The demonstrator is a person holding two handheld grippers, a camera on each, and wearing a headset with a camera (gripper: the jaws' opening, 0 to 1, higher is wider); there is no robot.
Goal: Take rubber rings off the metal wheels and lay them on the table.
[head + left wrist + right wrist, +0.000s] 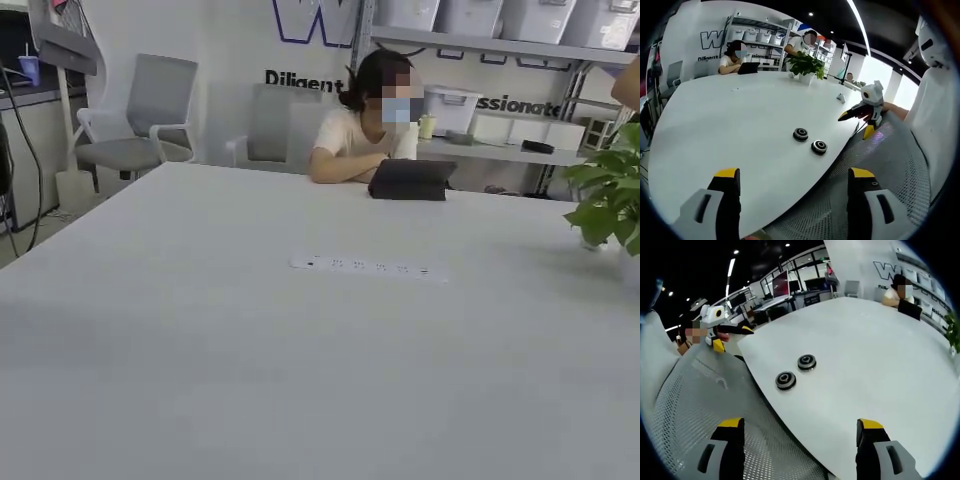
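The 2 metal wheels are lying flat on the white table [740, 110], close to its curved near edge. Their hubs are facing up, so each axle line is pointing at the ceiling. In the left gripper view the inner wheel [800, 134] is sitting just beside the edge wheel [819, 146], with a gap between them. Each is showing a dark ring around a paler hub.

The left gripper [794, 175] is hanging off the table, above a grey mesh chair back [890, 170]. Its jaws are spread wide and gripping nothing. Both wheels are lying ahead of it, well apart from the yellow tips and roughly in line with the gap between them.

The right gripper [800, 423] is doing the same from the other side. Its jaws are gaping and empty, and the 2 wheels are sitting well ahead, a little left of the middle of the gap.

Across the table a seated person [365, 125] is leaning over a dark tablet [410, 180], with a power strip [365, 266] lying mid-table and a potted plant [605, 195] standing at the right. The wall behind is reading "Diligent" and, partly hidden, "ssionate", under a big outlined "W".
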